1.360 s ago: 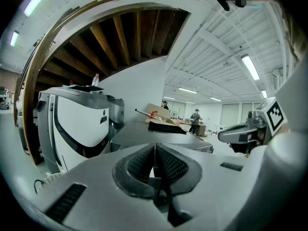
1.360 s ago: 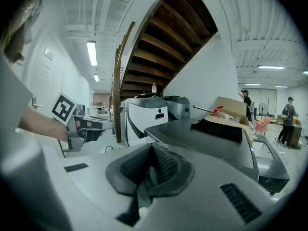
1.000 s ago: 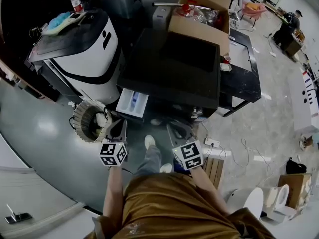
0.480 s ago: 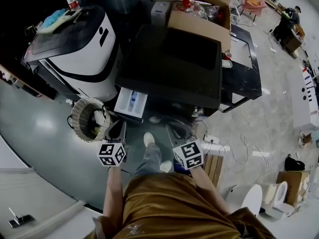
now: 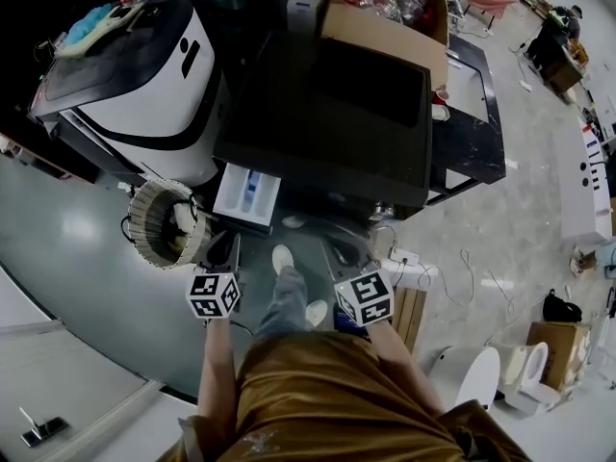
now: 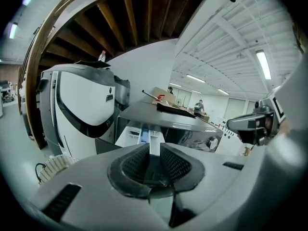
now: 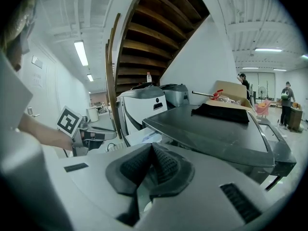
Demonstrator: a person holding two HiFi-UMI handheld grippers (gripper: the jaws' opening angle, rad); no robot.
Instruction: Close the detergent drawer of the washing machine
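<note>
The dark-topped washing machine (image 5: 318, 104) stands ahead of me. Its white detergent drawer (image 5: 247, 198) is pulled out at the front left corner, with a blue insert showing. Short of the drawer and a little to its left, my left gripper (image 5: 223, 250) hovers apart from it. In the left gripper view the drawer (image 6: 139, 136) lies straight ahead beyond the left gripper (image 6: 155, 148), whose pads stand a narrow gap apart, empty. My right gripper (image 5: 343, 250) hangs before the machine's front, right of the drawer. The right gripper (image 7: 152, 147) has its pads touching at the tips, with nothing between them.
A large white and black unit (image 5: 144, 75) stands left of the washer, a wicker basket (image 5: 162, 224) at its foot beside the drawer. A cardboard box (image 5: 390, 17) sits behind the washer, a black table (image 5: 472, 133) at its right. A power strip (image 5: 404, 256) and cables lie on the floor.
The view has shifted forward, so the washer and drawer look slightly nearer. Both grippers keep about the same places in the head view. The drawer stays pulled out.
</note>
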